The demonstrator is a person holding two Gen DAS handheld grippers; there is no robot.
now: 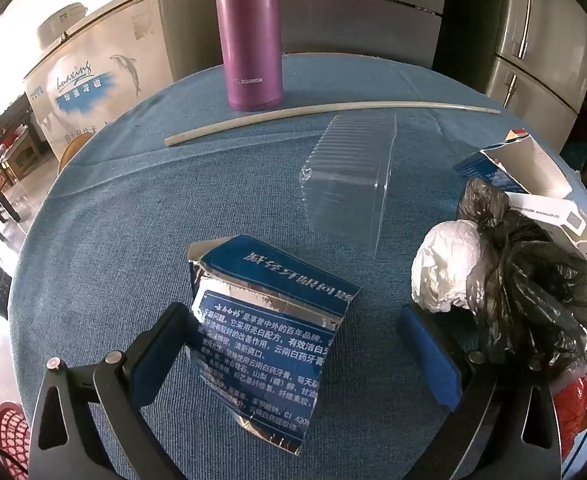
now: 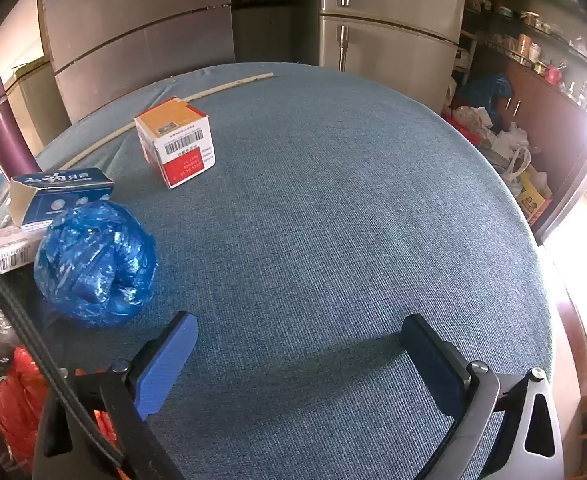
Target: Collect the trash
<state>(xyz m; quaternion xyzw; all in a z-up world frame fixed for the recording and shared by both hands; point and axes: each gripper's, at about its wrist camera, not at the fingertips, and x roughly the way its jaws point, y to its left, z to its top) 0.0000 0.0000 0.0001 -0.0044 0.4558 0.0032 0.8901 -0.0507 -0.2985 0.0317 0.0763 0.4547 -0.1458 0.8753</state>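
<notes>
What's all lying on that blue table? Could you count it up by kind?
Cardboard boxes: 4 (flattened blue box, open blue box, white barcode box, orange-and-red box)
Crumpled plastic bags: 4 (white bag, black bag, blue bag, red bag)
Clear plastic tray: 1
Purple flask: 1
Long white rod: 1
Total: 11

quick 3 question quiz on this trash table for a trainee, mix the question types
1. True or false: the left gripper is shut on the flattened blue carton.
2. What lies nearest the right gripper? A) blue plastic ball B) orange-topped box C) purple flask
3. What lies on its side beyond the carton?

Key: 1 false, the jaws stand open around it. 2 A. 3 a clear plastic tray.
</notes>
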